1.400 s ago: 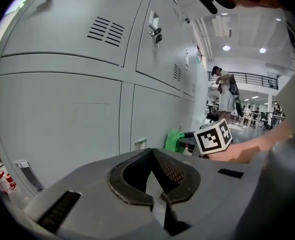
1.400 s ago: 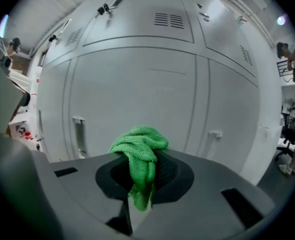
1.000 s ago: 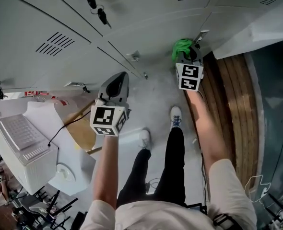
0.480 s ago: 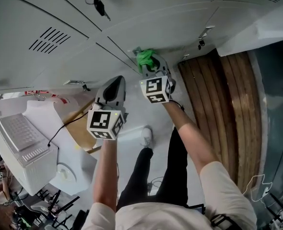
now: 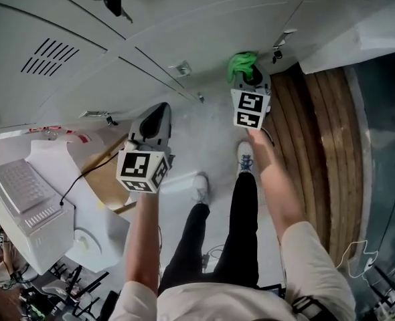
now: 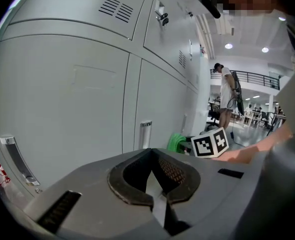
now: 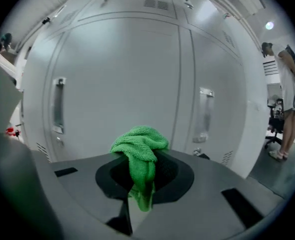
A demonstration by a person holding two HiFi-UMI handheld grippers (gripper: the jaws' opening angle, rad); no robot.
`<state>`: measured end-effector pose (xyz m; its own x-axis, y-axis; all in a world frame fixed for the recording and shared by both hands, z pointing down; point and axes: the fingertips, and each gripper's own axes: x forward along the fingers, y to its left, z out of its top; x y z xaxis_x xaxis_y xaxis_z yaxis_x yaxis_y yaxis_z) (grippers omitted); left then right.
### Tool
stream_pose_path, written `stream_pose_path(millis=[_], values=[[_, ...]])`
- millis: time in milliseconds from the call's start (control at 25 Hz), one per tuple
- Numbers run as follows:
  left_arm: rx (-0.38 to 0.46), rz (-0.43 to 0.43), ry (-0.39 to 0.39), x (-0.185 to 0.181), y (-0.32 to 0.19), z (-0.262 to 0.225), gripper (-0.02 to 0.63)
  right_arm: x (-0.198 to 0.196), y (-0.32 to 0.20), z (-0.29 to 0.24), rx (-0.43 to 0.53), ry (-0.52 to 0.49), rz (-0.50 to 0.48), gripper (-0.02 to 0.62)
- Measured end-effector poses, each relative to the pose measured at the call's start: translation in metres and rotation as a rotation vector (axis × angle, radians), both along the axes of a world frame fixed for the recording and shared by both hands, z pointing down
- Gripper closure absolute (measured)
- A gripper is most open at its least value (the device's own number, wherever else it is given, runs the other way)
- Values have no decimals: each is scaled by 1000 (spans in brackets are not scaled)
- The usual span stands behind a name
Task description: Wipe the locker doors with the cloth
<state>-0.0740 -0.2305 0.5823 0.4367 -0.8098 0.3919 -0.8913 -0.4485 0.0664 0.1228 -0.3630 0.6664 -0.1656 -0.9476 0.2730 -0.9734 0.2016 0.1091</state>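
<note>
A pale speckled floor [image 5: 207,129] lies underfoot, with brown wooden planks [image 5: 321,132] beside it at the right. A white machine [image 5: 27,202] stands at the left. Farther off, round ceiling lights [image 6: 228,46] shine above a dark railing [image 6: 260,76].

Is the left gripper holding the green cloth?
No, the green cloth is pinched in the right gripper; the left gripper is shut with nothing in it.

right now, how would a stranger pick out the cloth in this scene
Find the wall of pale grey locker doors. In front of the lower ones, the right claw is shut on the cloth. It is a bunched bright green rag, the only vivid colour against all that grey.
</note>
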Motion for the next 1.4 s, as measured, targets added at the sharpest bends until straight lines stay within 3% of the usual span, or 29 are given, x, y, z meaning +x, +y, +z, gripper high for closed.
stream_pose_path(millis=[120, 280, 520, 800, 1040, 1240, 1320, 1400], values=[[-10, 4, 2, 2, 2, 9, 592, 39, -17, 25, -54, -3, 77, 557], [-29, -15, 10, -4, 5, 21, 592, 35, -21, 45, -63, -51, 78, 557], [-45, -14, -5, -9, 10, 33, 592, -36, 1, 68, -60, -146, 21, 558], [-45, -15, -10, -16, 19, 30, 592, -118, 27, 88, -167, -251, -35, 558], [-38, -33, 2, -25, 30, 18, 592, -159, 40, 58, -321, -487, -58, 557], [-14, -23, 18, -23, 43, -14, 592, -162, 50, 14, -460, -840, -4, 561], [6, -9, 15, -23, 47, -32, 592, -163, 53, -12, -453, -907, -10, 561], [27, 0, 19, -25, 49, -52, 592, -163, 52, -42, -418, -909, -32, 561]])
